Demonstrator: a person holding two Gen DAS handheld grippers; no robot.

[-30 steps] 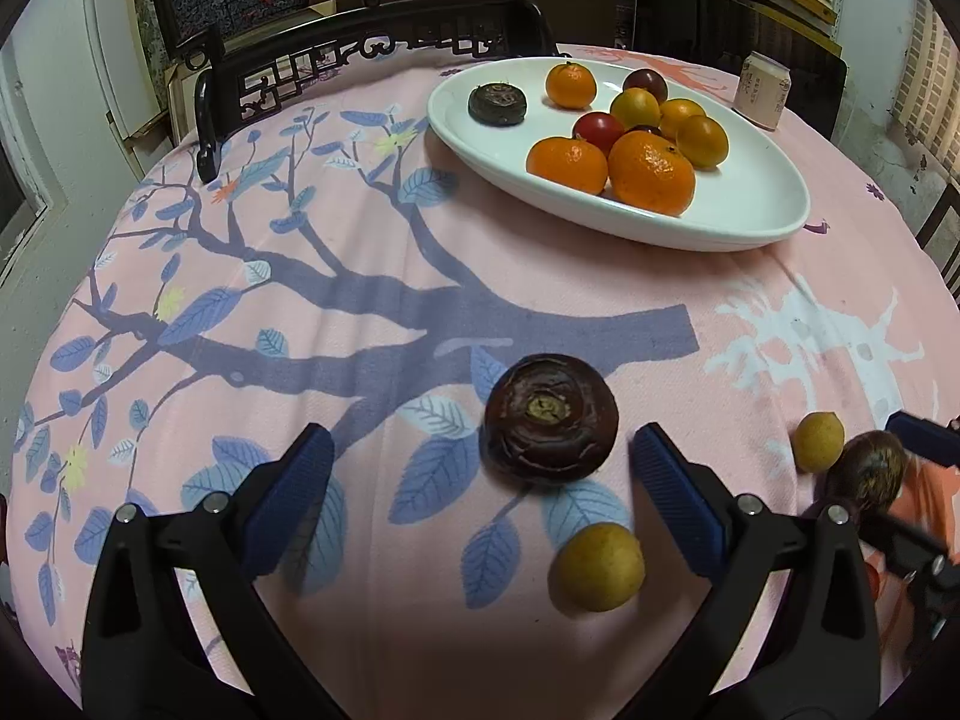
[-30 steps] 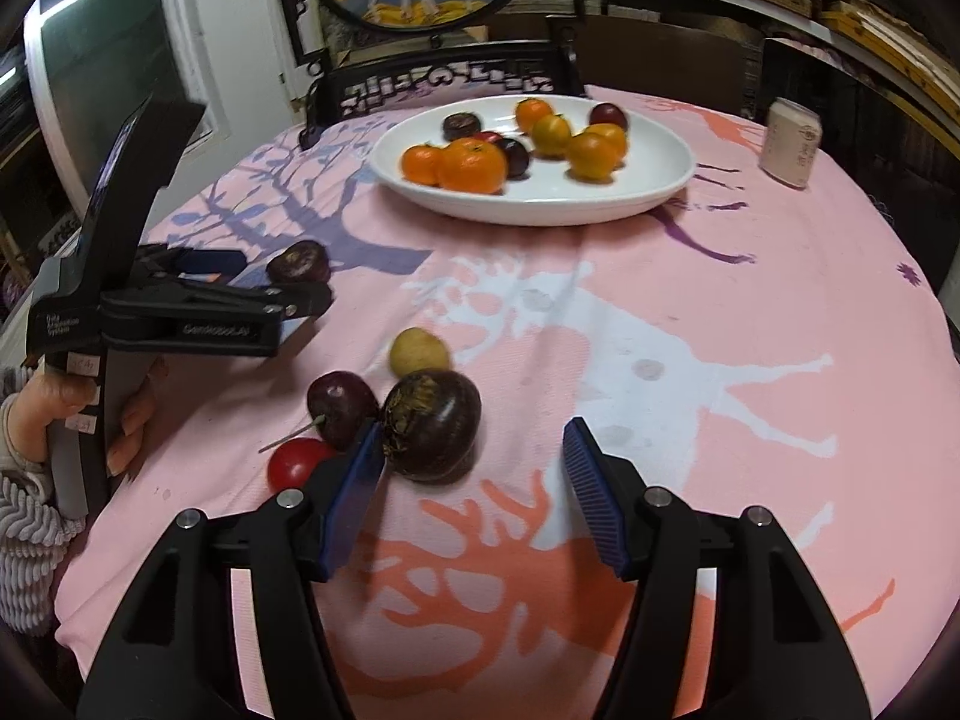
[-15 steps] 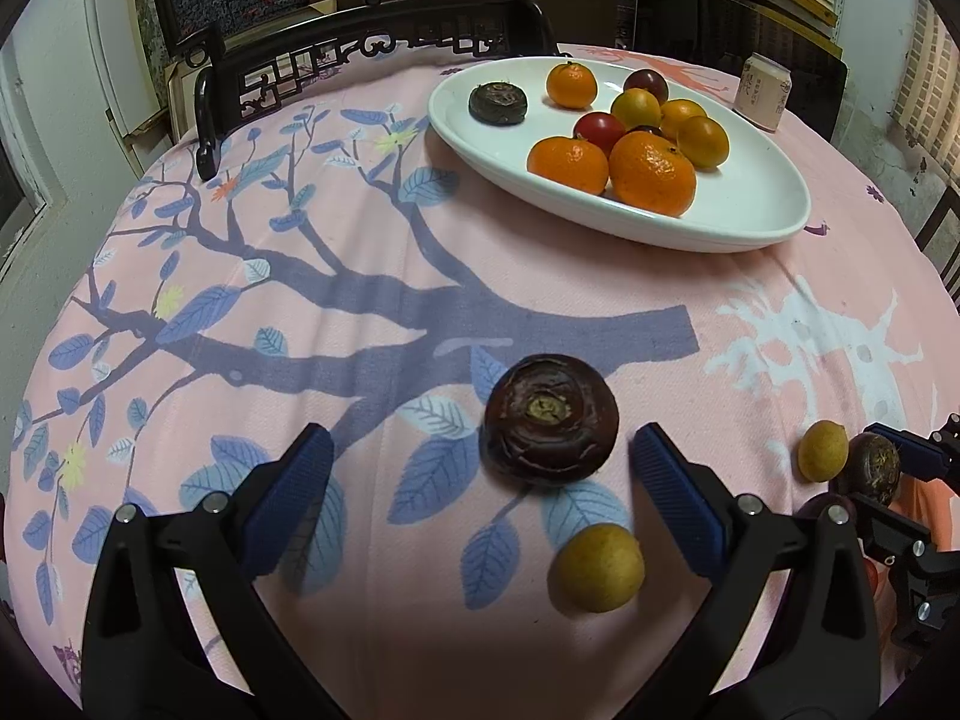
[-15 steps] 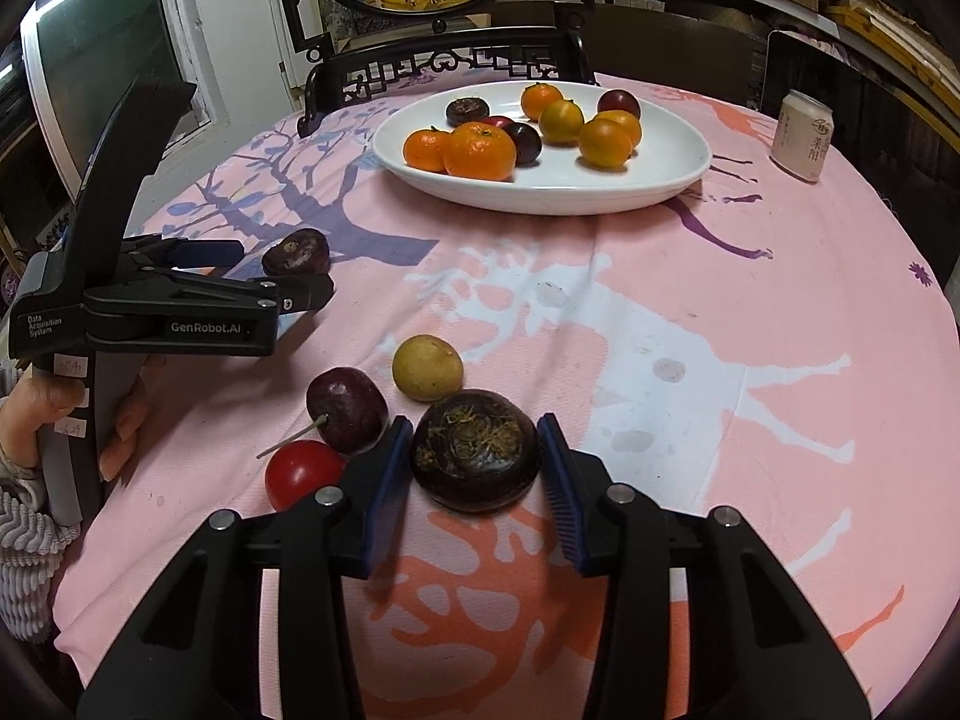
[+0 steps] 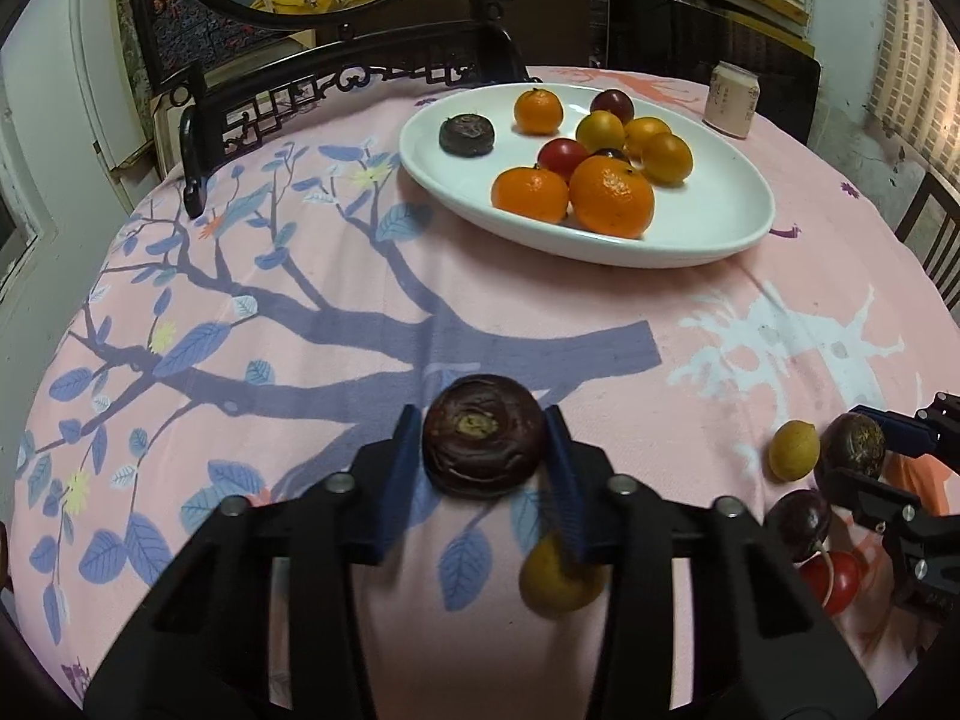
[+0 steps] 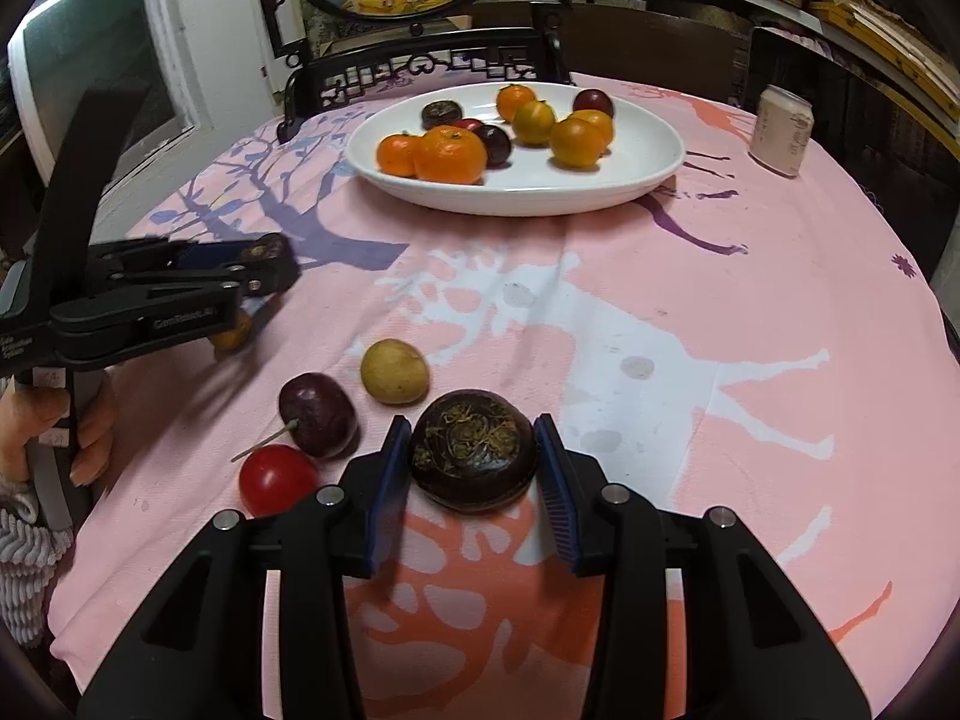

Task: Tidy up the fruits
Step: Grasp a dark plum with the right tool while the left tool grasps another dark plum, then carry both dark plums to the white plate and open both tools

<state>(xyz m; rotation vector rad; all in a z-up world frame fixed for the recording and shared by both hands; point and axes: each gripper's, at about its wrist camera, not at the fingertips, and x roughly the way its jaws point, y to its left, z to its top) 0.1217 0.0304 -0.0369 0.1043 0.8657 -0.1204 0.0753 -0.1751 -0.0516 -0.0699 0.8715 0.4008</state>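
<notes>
Left fruit: dark brown flattened round fruit (image 5: 483,435), clamped between blue pads of left gripper (image 5: 485,463), near edge of tabletop (image 5: 360,276).
Right fruit: dark brown flattened round fruit with yellowish top (image 6: 473,449), gripped by jaws of right gripper (image 6: 474,468), near centre.
Loose fruit: yellow round fruit (image 6: 394,371), purple plum (image 6: 317,414), red cherry tomato (image 6: 277,478), just left of right gripper.
Plate: white oval plate (image 6: 630,180), far side, holding oranges and plums.
</notes>
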